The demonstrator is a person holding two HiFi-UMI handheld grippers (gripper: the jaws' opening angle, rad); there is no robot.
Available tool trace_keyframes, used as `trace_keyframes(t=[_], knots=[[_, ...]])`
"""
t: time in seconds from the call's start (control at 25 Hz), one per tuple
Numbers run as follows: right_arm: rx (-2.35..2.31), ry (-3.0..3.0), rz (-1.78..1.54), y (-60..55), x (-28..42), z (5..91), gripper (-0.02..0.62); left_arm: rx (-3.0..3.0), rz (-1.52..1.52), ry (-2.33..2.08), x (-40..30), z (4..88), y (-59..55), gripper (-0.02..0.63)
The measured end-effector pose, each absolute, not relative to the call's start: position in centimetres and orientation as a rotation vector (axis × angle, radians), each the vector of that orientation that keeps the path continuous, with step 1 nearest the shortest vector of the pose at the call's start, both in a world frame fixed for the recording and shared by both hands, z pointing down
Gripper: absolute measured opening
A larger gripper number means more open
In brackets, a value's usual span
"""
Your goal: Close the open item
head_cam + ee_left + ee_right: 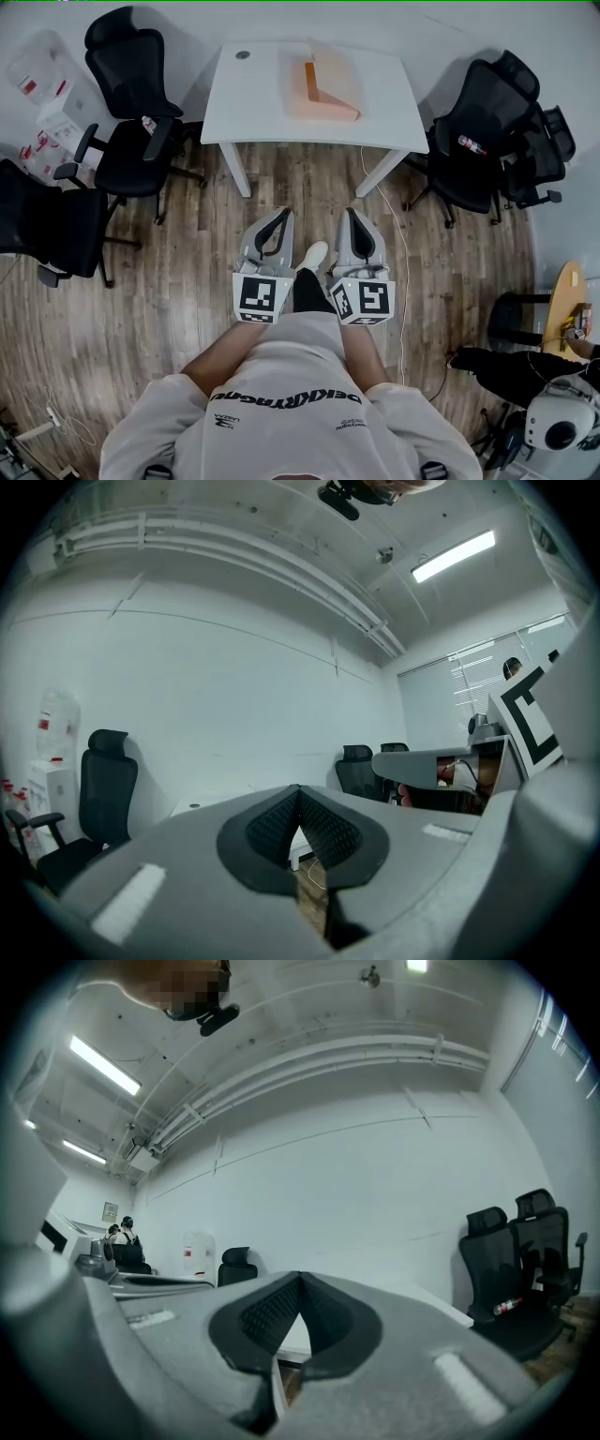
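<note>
Ahead of closed, empty hand-held grippers [282,214] [353,214] — chairs [131,94] flank the table [253,94] and its open box [323,92].

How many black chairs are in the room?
4 black chairs: one just left of the white table, one at the far left edge, two close together right of it. Others may be hidden.

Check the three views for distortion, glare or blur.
Head view: wide-angle bending at the edges, and the open orange box on the white rectangular table looks pale and washed out. Left gripper view: round dark vignette, bright ceiling strip light blown out. Right gripper view: same vignette, white ceiling pipes bowed into arcs.
</note>
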State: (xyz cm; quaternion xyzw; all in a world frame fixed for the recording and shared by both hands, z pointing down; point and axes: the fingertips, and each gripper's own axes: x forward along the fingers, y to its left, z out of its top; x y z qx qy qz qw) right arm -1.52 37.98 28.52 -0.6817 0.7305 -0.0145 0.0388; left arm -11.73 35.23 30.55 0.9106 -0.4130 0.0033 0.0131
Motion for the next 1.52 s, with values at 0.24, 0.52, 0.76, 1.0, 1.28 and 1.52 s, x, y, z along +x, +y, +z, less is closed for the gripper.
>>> trace_keyframes(t=[0.24, 0.52, 0.76, 1.0, 1.28, 1.52], knots=[[-2.083, 2.259, -0.058, 32.8, -0.1, 29.4, -0.003, 2.807, 0.047, -1.308, -10.5, 32.0, 30.3, 0.002], [-2.074, 2.28, -0.078, 26.1, 2.5, 30.3, -0.003, 2.78, 0.059, -1.321, -7.8, 33.2, 23.6, 0.002], [-2.052, 2.29, -0.088, 20.1, 5.7, 29.6, -0.003, 2.764, 0.071, -1.35, -4.9, 32.6, 17.5, 0.002], [-2.006, 2.324, -0.09, 13.7, 8.5, 28.3, -0.003, 2.74, 0.075, -1.405, -2.4, 31.3, 11.4, 0.002], [-1.947, 2.355, -0.13, 8.1, 11.5, 28.3, -0.003, 2.712, 0.115, -1.454, 0.8, 31.1, 6.1, 0.002], [-1.914, 2.386, -0.165, 4.8, 13.4, 28.9, -0.003, 2.653, 0.128, -1.482, 2.6, 31.6, 2.7, 0.002]])
